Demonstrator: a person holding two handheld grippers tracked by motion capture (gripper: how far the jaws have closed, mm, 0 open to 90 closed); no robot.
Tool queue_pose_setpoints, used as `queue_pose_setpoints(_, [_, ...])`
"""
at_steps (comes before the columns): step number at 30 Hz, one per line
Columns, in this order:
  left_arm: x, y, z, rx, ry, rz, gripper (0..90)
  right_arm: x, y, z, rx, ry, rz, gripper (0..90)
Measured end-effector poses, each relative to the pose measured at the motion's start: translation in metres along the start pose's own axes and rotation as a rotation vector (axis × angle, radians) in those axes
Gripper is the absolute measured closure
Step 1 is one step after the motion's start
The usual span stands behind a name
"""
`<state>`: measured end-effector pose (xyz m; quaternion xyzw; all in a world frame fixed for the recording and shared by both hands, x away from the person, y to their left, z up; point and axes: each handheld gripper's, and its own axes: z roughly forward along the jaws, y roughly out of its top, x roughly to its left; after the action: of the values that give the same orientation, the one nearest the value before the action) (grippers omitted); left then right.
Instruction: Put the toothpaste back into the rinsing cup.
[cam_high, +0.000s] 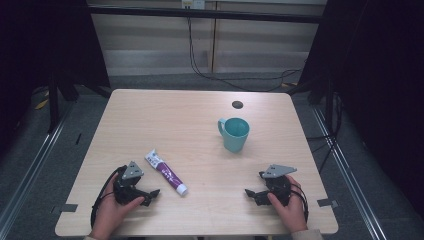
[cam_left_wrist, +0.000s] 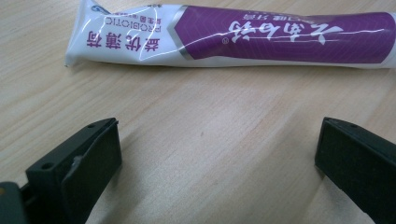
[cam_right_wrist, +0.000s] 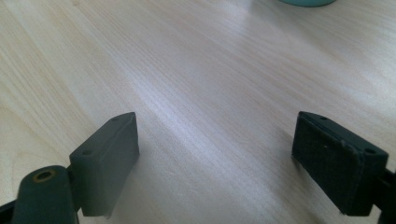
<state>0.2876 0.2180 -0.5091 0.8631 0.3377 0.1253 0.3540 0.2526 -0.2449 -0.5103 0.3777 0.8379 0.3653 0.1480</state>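
A white and purple toothpaste tube (cam_high: 166, 171) lies flat on the wooden table (cam_high: 165, 120), its cap toward the front. My left gripper (cam_high: 151, 196) rests on the table just left of the tube, open, with nothing between its jaws. In the left gripper view the tube (cam_left_wrist: 233, 35) lies across the top, beyond the gripper (cam_left_wrist: 217, 158). A teal mug (cam_high: 234, 133) stands upright right of centre. My right gripper (cam_high: 251, 194) sits near the front right, open and empty. In the right gripper view its jaws (cam_right_wrist: 215, 161) frame bare wood, and the mug's base (cam_right_wrist: 306, 2) shows at the top edge.
A small dark round hole (cam_high: 237, 104) marks the table behind the mug. Black cables (cam_high: 225, 75) run along the floor past the far edge. Dark curtains and metal rails flank the table on both sides.
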Motion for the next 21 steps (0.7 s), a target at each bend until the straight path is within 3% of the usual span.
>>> queue_pose_setpoints(15, [0.000, 0.002, 0.001, 0.007, 0.000, -0.005, 0.1, 0.000, 0.000, 0.000, -0.001, 0.001, 0.002, 14.0])
queue_pose_setpoints(18, [-0.001, 0.009, 0.000, 0.073, -0.006, 0.010, 0.7, 0.000, 0.000, 0.000, 0.000, 0.001, 0.002, 13.9])
queue_pose_setpoints(21, [-0.002, 0.017, -0.003, 0.110, -0.041, 0.042, 11.7, 0.000, 0.000, 0.000, 0.000, 0.001, 0.003, 14.0])
